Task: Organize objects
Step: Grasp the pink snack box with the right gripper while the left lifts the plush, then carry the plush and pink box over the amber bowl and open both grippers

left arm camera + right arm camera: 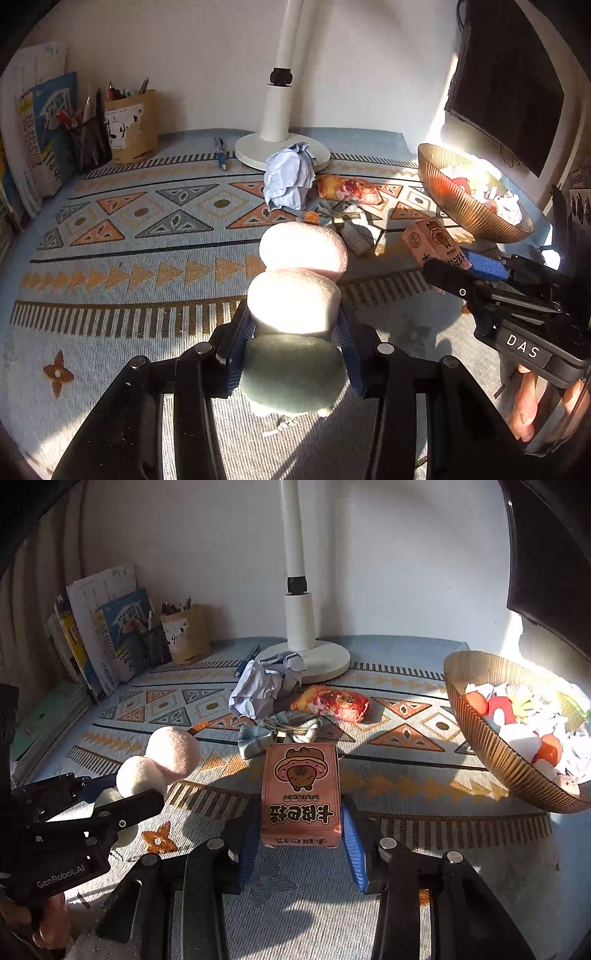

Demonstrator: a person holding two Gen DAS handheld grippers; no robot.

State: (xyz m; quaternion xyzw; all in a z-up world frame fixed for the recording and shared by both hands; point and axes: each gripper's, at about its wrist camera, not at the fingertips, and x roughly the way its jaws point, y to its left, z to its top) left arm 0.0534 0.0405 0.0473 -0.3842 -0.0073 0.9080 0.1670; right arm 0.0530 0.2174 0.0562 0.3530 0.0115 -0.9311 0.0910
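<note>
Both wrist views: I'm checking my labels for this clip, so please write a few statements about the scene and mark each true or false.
1. The left gripper is shut on the plush toy. True.
2. The right gripper holds the card box. True.
3. The bowl is empty. False: it holds crumpled paper and colourful bits.
4. The crumpled paper lies inside the bowl. False: it lies on the mat by the lamp base.
5. Pens stand in the cup near the wall. True.
</note>
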